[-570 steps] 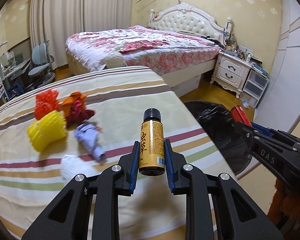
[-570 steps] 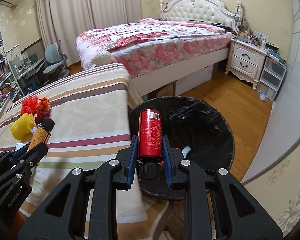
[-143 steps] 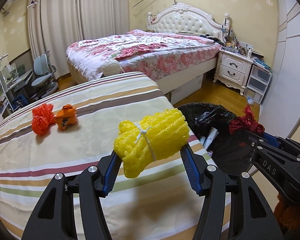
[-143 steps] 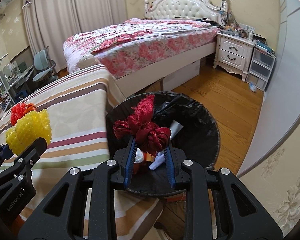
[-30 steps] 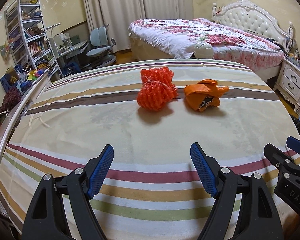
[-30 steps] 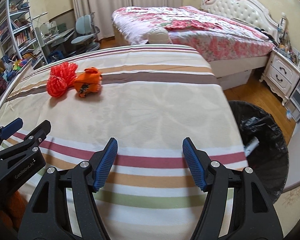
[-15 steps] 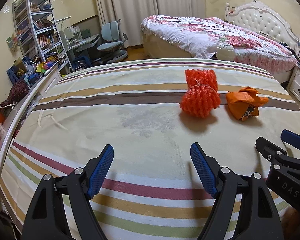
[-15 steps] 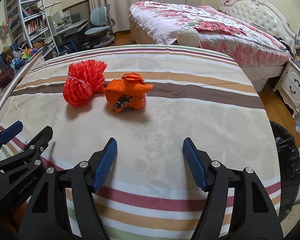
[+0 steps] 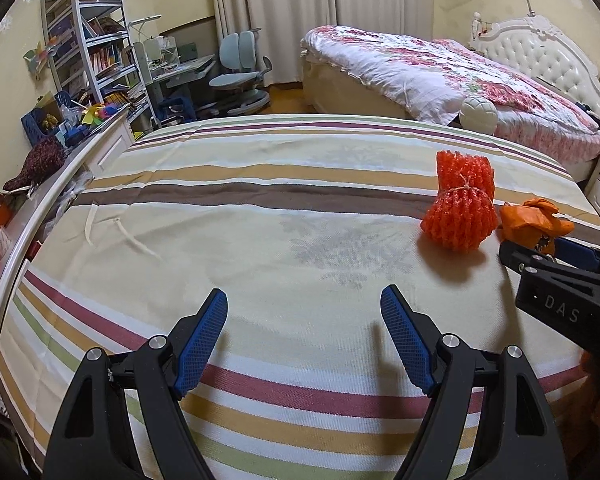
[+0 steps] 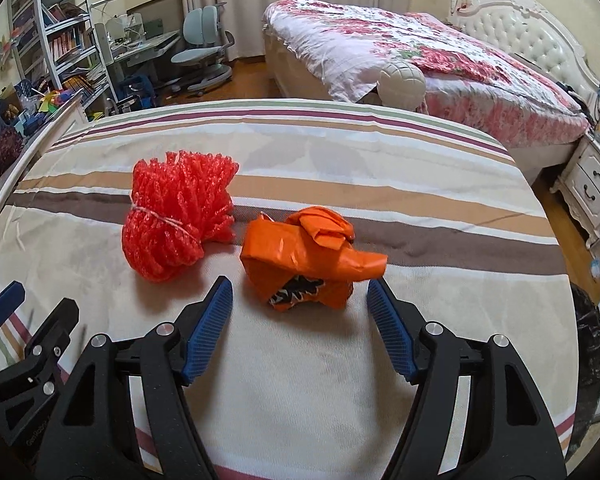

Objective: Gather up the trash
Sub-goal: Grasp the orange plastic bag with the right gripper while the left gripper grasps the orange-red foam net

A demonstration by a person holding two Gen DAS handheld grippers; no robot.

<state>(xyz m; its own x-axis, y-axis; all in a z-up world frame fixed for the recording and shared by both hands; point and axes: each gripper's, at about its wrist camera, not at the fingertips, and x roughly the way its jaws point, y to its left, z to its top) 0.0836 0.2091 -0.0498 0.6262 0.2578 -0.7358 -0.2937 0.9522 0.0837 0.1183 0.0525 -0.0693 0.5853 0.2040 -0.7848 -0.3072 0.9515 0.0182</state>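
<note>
One red foam-net bundle (image 10: 180, 216), one orange wrapper (image 10: 308, 256)

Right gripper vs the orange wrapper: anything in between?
Nothing. In the right wrist view only bare striped bedspread lies between the open right gripper and the orange wrapper; the red foam net sits off to the left.

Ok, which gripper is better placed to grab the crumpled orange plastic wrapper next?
Right. The right gripper stands open just in front of the crumpled orange plastic wrapper; the left gripper faces bare striped bedcover, the wrapper off to its side.
</note>
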